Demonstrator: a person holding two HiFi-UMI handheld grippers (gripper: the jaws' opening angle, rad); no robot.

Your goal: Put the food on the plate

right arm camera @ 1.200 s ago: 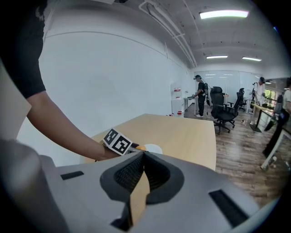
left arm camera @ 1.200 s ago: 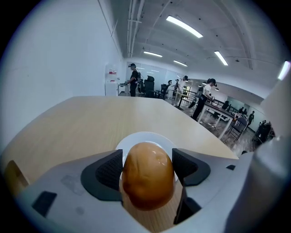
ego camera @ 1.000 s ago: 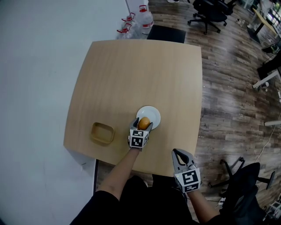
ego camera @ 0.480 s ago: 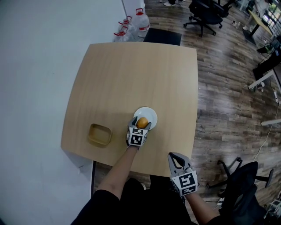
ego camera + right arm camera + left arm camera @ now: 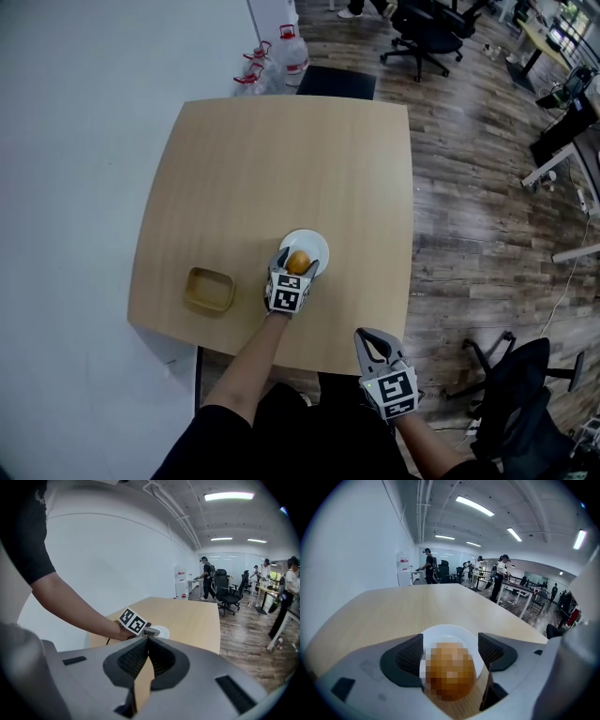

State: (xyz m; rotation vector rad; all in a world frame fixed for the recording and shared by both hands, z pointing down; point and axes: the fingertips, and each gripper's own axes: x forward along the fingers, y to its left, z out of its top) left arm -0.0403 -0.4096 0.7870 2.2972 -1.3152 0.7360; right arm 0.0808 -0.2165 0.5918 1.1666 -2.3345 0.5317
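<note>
A round orange-brown piece of food [image 5: 298, 263] sits between the jaws of my left gripper [image 5: 299, 260], over the near rim of a small white plate [image 5: 312, 243] on the wooden table [image 5: 281, 159]. In the left gripper view both pads close against the food [image 5: 450, 672], with the plate [image 5: 449, 633] right behind it. My right gripper [image 5: 368, 337] hangs off the table's near edge, jaws pressed together and holding nothing. The right gripper view shows its shut jaws [image 5: 145, 644] aimed at the plate [image 5: 162, 631].
A tan rectangular container [image 5: 208, 290] lies on the table left of the plate. Water bottles [image 5: 272, 52] and a dark chair [image 5: 337, 82] stand beyond the far edge. Office chairs [image 5: 422, 28] stand further off, and another [image 5: 520, 394] is at my right.
The head view has drifted slightly. My left gripper keeps the food at the plate's near rim, and the right gripper stays shut off the table's near edge.
</note>
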